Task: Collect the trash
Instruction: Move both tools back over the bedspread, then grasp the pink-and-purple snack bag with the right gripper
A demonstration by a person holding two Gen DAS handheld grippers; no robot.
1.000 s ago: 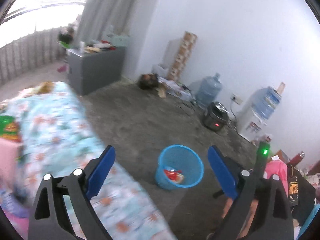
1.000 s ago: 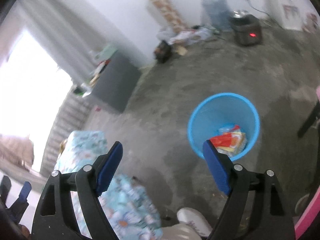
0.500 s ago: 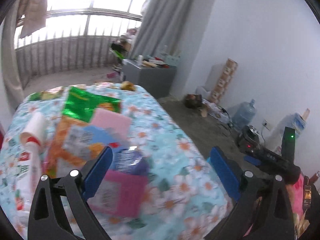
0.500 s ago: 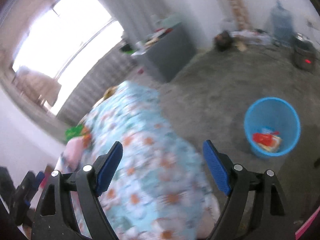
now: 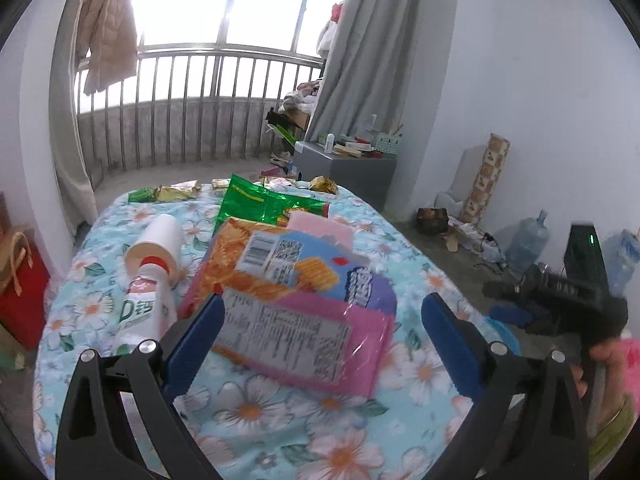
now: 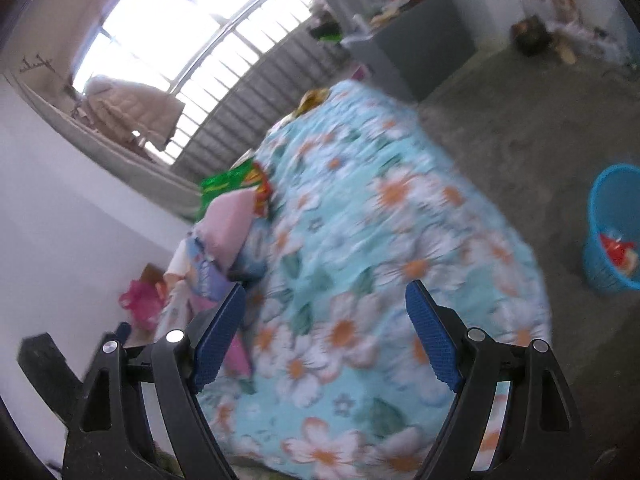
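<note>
My left gripper [image 5: 320, 332] hovers with fingers wide and empty over a pink wrapper [image 5: 316, 340] lying flat, long axis crosswise. My right gripper [image 6: 324, 336] is likewise wide, holding nothing, above the floral bed [image 6: 360, 240].

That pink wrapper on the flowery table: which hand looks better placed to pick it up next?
Probably the left. The left gripper is open with the pink wrapper right ahead between its fingers; the right gripper faces mostly bare tablecloth.

Right wrist view: floral bedspread [image 6: 360, 240] motion-blurred; blue bin [image 6: 612, 232] cut by right edge, contents indistinct. Left wrist view: pink packet [image 5: 304, 340] print illegible; bottle [image 5: 148, 304] base behind left tongs [image 5: 320, 344].
</note>
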